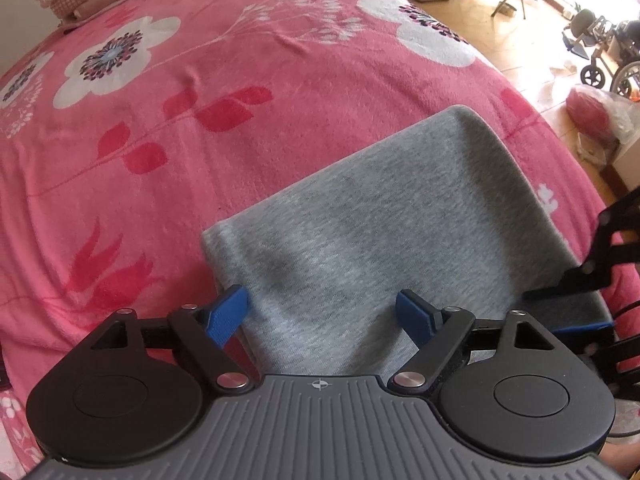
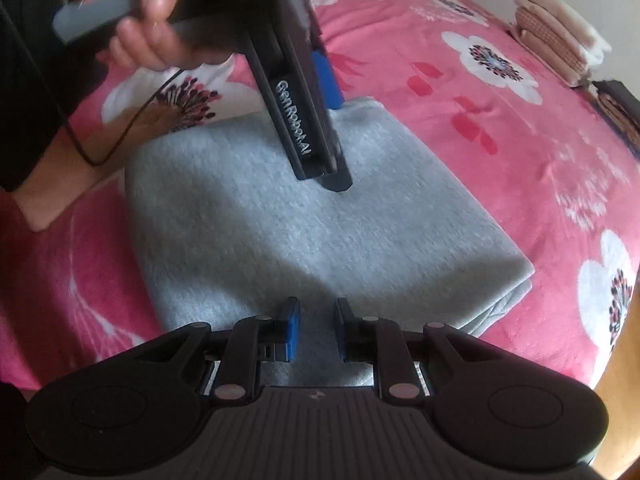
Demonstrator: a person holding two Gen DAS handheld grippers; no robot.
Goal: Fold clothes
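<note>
Left gripper (image 1: 322,316) spread wide above the near edge of a folded grey garment (image 1: 384,216), blue pads (image 1: 226,316) clear of the cloth and nothing between them. Right gripper (image 2: 316,330) narrowed to a small gap over the garment's (image 2: 312,224) near edge, nothing visibly clamped, though contact with the cloth underneath cannot be told. In the right wrist view, left gripper's (image 2: 334,140) black body slanting down over the garment's far part, held by a hand (image 2: 160,36) at top left, a black cable (image 2: 120,136) looping beside it. "GenRobot.AI" in white lettering along that body. Garment heathered grey knit, folded into a neat thick rectangle with layered edges showing at its right corner, lying flat on a pink blanket (image 1: 200,140) printed with white flowers and red leaves. Stack of beige folded cloths (image 2: 556,44) at the blanket's far edge.
</note>
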